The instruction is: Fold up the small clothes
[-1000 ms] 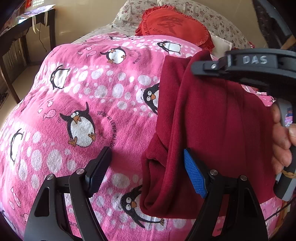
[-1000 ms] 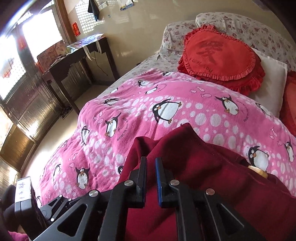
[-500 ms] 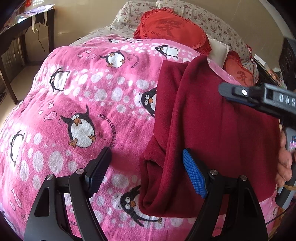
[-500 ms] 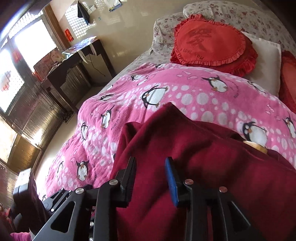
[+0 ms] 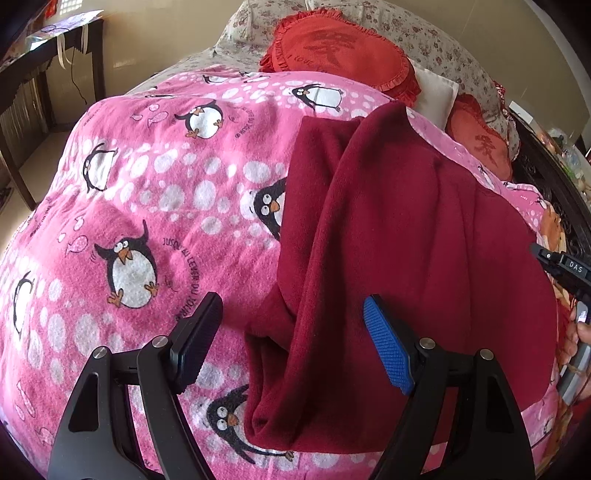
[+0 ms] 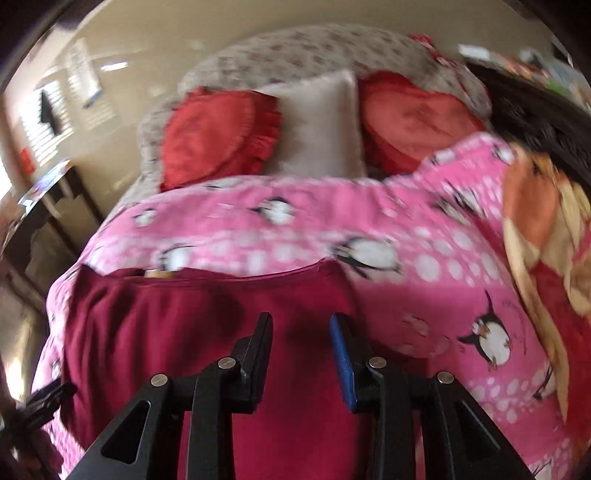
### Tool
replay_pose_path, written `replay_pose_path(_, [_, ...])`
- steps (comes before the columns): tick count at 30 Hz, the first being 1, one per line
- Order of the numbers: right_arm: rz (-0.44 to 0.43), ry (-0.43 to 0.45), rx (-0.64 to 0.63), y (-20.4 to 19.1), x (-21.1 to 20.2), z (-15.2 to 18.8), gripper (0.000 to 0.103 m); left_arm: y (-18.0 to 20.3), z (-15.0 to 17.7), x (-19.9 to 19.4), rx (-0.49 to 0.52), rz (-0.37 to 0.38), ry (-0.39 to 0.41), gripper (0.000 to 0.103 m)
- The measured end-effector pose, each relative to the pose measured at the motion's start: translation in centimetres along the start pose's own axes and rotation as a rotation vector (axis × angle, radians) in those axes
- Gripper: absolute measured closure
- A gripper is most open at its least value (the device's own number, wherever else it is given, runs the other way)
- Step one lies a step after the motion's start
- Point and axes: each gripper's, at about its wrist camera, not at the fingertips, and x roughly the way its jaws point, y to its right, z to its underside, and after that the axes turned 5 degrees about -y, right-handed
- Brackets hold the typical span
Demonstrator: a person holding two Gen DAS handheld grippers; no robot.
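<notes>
Garment (image 5: 406, 229) lies on blanket (image 5: 155, 192), one side folded over. Left gripper (image 5: 291, 343) spread wide, empty, over its near edge. Right gripper (image 6: 301, 350) parted, empty, above cloth. Judged: between folds; next needs grasp on loose edge. Legible: "DAS" on right gripper; "JUSQU'AU LEVER DU JOUR" on blanket.

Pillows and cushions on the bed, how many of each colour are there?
Red frilly heart-shaped cushions: 2
White square pillow: 1
Flowery cream pillows at the back: 2
Total: 5
</notes>
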Motion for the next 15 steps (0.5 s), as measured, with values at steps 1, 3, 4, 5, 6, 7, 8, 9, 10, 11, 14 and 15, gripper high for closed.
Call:
replay_pose_path(1, [-0.028, -0.025, 0.025, 0.9, 0.9, 0.1, 0.073, 0.1, 0.0, 0.1, 0.001, -0.005, -0.004, 0.024])
replay_pose_path(3, [-0.076, -0.034, 0.067, 2.2, 1.7, 0.5, 0.073, 0.4, 0.1, 0.1, 0.009, -0.011, -0.003, 0.024])
replay_pose_path(4, [-0.076, -0.028, 0.063, 2.1, 1.5, 0.5, 0.073, 0.5, 0.0, 0.1, 0.012, -0.014, -0.003, 0.024])
replay_pose_path(5, [-0.067, -0.024, 0.053, 1.9, 1.0, 0.4, 0.073, 0.5, 0.0, 0.1, 0.014, -0.015, -0.004, 0.024])
replay_pose_path(6, [-0.061, -0.022, 0.047, 1.6, 0.7, 0.4, 0.073, 0.6, -0.1, 0.1, 0.015, -0.016, -0.004, 0.024])
replay_pose_path(7, [-0.059, -0.020, 0.043, 1.4, 0.2, 0.4, 0.073, 0.7, -0.1, -0.1, 0.016, -0.018, 0.000, 0.024])
replay_pose_path(8, [-0.057, -0.017, 0.039, 1.3, -0.4, 0.5, 0.073, 0.7, -0.1, -0.4, 0.016, -0.019, 0.012, 0.024])
replay_pose_path(9, [-0.059, -0.013, 0.035, 1.1, -0.9, 0.7, 0.073, 0.9, -0.3, -0.5, 0.018, -0.019, 0.019, 0.024])
replay_pose_path(10, [-0.064, -0.008, 0.028, 0.8, -1.5, 0.7, 0.073, 1.1, -0.3, -0.8, 0.026, -0.021, 0.027, 0.024])
replay_pose_path(11, [-0.070, -0.002, 0.021, 0.6, -2.0, 0.9, 0.073, 1.3, -0.3, -1.0, 0.034, -0.026, 0.031, 0.024])
replay_pose_path(14, [-0.089, 0.006, 0.011, 0.2, -3.0, 1.6, 0.073, 1.8, -0.4, -1.3, 0.054, -0.033, 0.043, 0.024])
replay_pose_path(15, [-0.095, 0.002, 0.010, 0.1, -3.1, 1.9, 0.073, 1.9, -0.4, -1.4, 0.058, -0.033, 0.043, 0.024])
